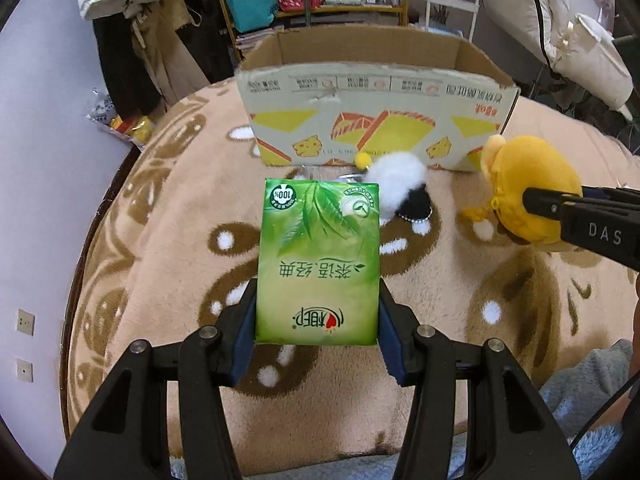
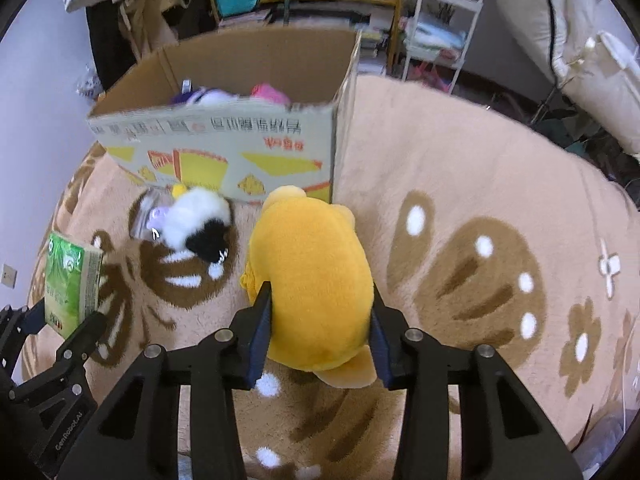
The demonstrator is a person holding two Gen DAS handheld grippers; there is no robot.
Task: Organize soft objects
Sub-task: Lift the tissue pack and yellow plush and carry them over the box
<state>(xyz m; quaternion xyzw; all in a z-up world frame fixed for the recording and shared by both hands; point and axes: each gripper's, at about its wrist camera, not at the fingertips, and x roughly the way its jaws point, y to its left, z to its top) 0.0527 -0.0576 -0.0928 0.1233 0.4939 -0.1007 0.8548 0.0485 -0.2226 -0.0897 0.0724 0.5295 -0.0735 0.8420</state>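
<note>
My left gripper [image 1: 317, 312] is shut on a green tissue pack [image 1: 318, 260], held above the blanket; the pack also shows in the right wrist view [image 2: 72, 284]. My right gripper [image 2: 318, 320] is shut on a yellow plush toy [image 2: 312, 280], which also shows in the left wrist view [image 1: 528, 188]. A white and black fluffy toy [image 1: 400, 180] lies on the blanket in front of the cardboard box [image 1: 376, 92]. The box [image 2: 224, 128] is open at the top and holds purple and pink soft items [image 2: 228, 96].
A beige and brown patterned fleece blanket [image 2: 460, 184] covers the bed. A clear plastic wrapper [image 2: 146, 212] lies by the fluffy toy. Shelves, hanging clothes and a white rack [image 2: 440, 20] stand behind the bed. A wall [image 1: 40, 160] is at the left.
</note>
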